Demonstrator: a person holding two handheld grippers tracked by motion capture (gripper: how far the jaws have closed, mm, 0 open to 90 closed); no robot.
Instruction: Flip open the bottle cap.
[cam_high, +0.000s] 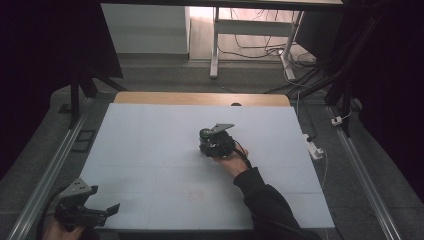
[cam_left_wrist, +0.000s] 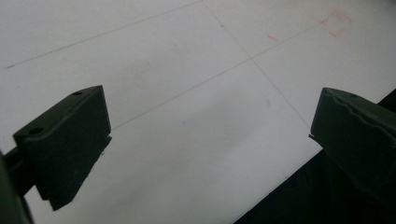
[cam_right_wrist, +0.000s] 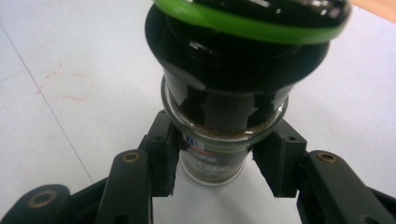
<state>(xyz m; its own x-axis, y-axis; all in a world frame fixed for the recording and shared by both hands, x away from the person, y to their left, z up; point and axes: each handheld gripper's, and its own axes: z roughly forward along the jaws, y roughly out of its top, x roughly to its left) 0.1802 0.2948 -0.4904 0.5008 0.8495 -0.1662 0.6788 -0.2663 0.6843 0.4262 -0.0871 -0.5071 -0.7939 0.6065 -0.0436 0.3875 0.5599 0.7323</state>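
Grinder (cam_right_wrist: 219, 135): a glass jar of spice with a black head and a green ring round its top, standing upright between my right jaws. My right gripper (cam_right_wrist: 215, 161) is clamped on the glass body low down, one pad pressing each side, and the black head rises above and past the jaw tips. In the high view the right gripper (cam_high: 216, 142) sits near the middle of the white tabletop (cam_high: 150, 150) with the grinder (cam_high: 205, 134) at its front end. My left gripper (cam_left_wrist: 210, 140) holds nothing: its jaws stand wide apart, with bare tabletop between them and the tabletop's near edge under the right-hand jaw. In the high view the left gripper (cam_high: 112, 210) hovers at the near left corner, well apart from the grinder.
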